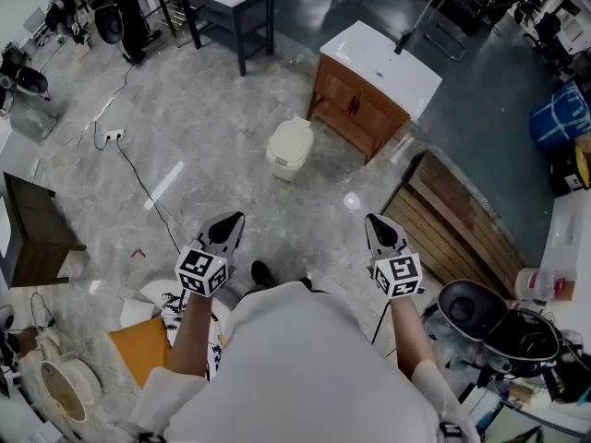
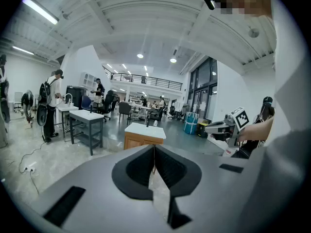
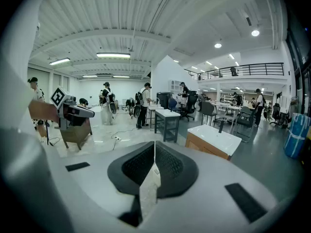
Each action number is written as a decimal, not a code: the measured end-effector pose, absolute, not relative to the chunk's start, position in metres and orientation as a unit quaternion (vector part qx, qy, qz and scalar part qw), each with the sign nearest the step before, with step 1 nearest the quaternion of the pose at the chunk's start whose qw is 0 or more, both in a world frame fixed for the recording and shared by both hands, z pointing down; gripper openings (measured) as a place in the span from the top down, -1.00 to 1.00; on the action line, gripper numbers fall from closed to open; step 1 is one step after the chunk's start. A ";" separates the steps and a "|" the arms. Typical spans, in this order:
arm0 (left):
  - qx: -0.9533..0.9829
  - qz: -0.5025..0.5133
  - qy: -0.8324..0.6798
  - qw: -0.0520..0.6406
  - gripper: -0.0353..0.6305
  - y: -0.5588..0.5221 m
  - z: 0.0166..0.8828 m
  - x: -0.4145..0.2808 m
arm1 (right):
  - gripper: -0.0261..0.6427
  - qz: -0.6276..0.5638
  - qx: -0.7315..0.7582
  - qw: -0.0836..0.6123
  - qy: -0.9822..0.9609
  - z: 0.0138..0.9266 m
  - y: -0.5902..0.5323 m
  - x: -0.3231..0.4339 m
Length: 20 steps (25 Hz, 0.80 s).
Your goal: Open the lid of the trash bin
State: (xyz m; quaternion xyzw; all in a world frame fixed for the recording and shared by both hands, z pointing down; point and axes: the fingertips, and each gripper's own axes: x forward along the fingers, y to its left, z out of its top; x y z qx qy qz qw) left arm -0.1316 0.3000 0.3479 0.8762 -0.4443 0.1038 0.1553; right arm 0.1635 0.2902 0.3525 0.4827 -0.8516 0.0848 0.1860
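We carry the left tongs and right tongs shut and empty, because the bin stands well ahead, untouched. Its lid is down.

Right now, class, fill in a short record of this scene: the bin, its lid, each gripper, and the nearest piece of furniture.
trash bin: cream, standing on the floor ahead of the person
lid: down, not yet opened
left gripper: jaws together, nothing between them, well short of the bin
right gripper: jaws together, nothing between them, well short of the bin
nearest furniture: wooden cabinet with a white top, just right of the bin in the head view
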 end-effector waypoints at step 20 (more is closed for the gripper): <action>0.880 0.100 -0.435 0.162 0.84 0.287 0.352 -0.153 | 0.82 0.089 0.489 0.190 -0.847 0.352 0.278 0.139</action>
